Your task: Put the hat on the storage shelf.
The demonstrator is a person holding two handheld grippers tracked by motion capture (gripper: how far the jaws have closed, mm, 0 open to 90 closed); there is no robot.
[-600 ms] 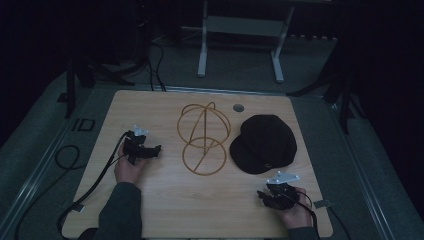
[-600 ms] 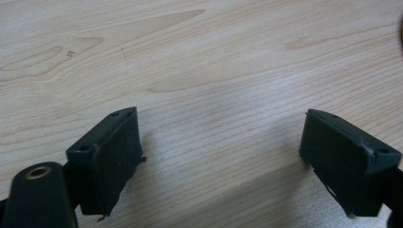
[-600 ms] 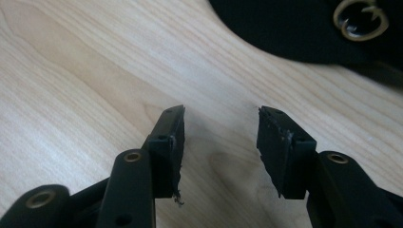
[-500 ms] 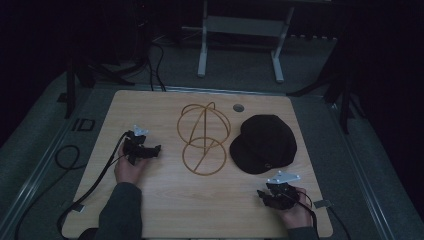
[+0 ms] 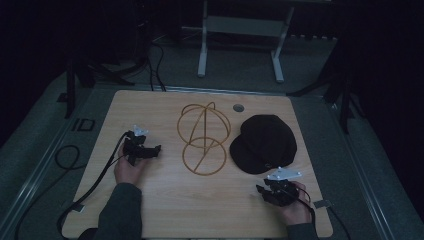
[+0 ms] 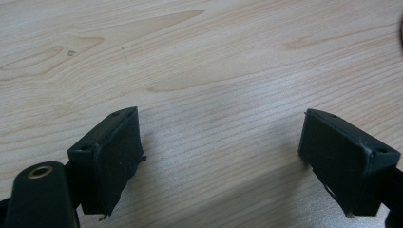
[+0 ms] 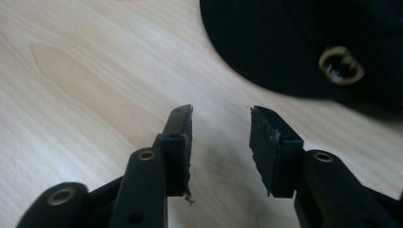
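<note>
Left tool [image 5: 150, 149] gapes wide; right tool [image 7: 221, 130] stands partly open, both empty.

A gold wire stand [image 5: 203, 138] stands mid-table [image 5: 165, 210]; a grey metal frame [image 5: 240, 30] stands on the floor beyond

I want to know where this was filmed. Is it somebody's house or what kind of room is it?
Probably a lab or recording room, not a house. A bare wooden table stands in a dark space, cables trail over the floor, and a metal stand is behind it.
</note>
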